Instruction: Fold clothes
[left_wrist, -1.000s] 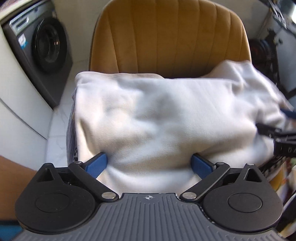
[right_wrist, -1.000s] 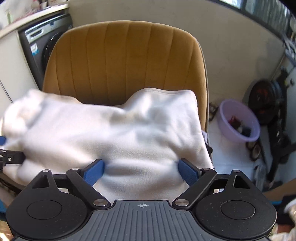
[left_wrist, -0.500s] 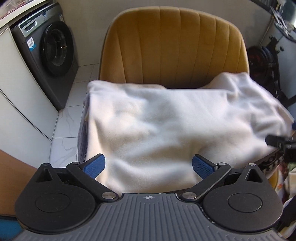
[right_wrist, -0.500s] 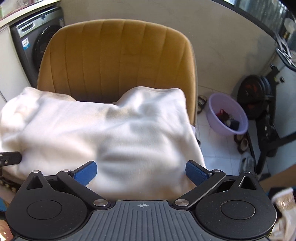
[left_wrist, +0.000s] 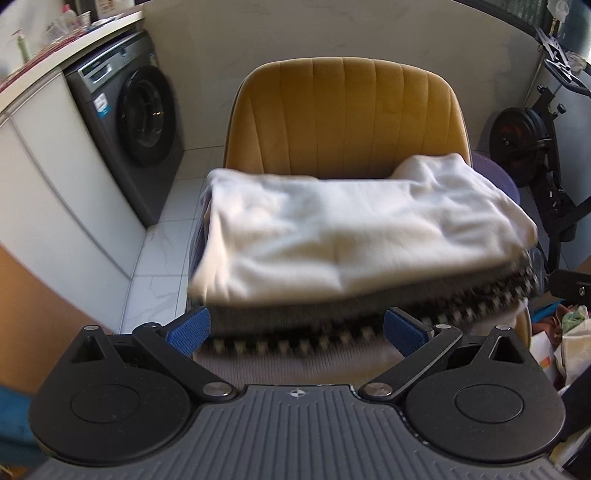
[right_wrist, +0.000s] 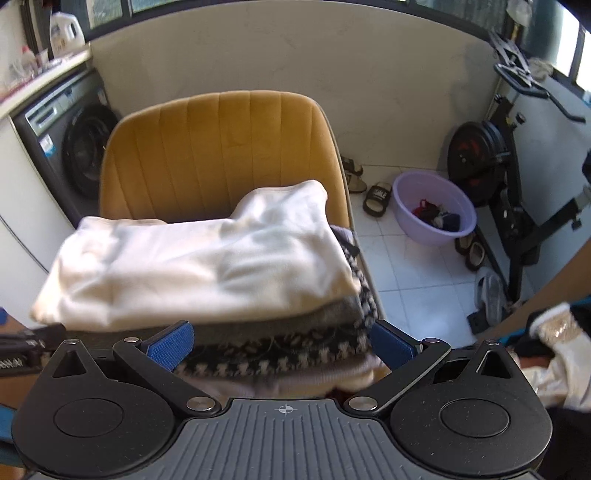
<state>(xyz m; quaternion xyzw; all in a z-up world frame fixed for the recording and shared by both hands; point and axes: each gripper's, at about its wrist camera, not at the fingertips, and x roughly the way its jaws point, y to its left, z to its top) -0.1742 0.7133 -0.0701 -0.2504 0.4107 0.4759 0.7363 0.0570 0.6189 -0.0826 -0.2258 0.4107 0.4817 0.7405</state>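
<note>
stack of folded clothes sits on the mustard chair (left_wrist: 347, 110), white garment (left_wrist: 351, 236) on top. under it a grey knit layer (right_wrist: 317, 317), then a black-and-white houndstooth knit (right_wrist: 280, 354), then a pale ribbed piece (left_wrist: 295, 363) at the bottom. white garment's near edge overhangs the grey layer a little at 7 o'clock in the left wrist view; its right edge droops past the stack at 3 o'clock. far right corner is bunched up against the chair back, around 1 o'clock in both views.

room: tiled floor (right_wrist: 413, 280) open to the right of the chair. lilac basin (right_wrist: 434, 208) with dark items at 2 o'clock in the right view, slippers (right_wrist: 376, 197) just beside it, exercise bike (right_wrist: 506, 158) further out at 3 o'clock. washing machine (left_wrist: 136, 122) at 10 o'clock in the left view, white cabinet (left_wrist: 55, 184) beside it, narrow floor strip between them and the chair.

left gripper (left_wrist: 295, 328) level, facing the front of the stack, blue fingers (left_wrist: 190, 328) spread wide, nothing between them, tips just short of the knit edges. right gripper (right_wrist: 280, 341) same pose at the stack's right front corner, fingers spread wide and empty, looks slightly down onto the pile. part of the left gripper's black body shows at 9 o'clock in the right view. both views motion-blurred at the stack's near edge.
</note>
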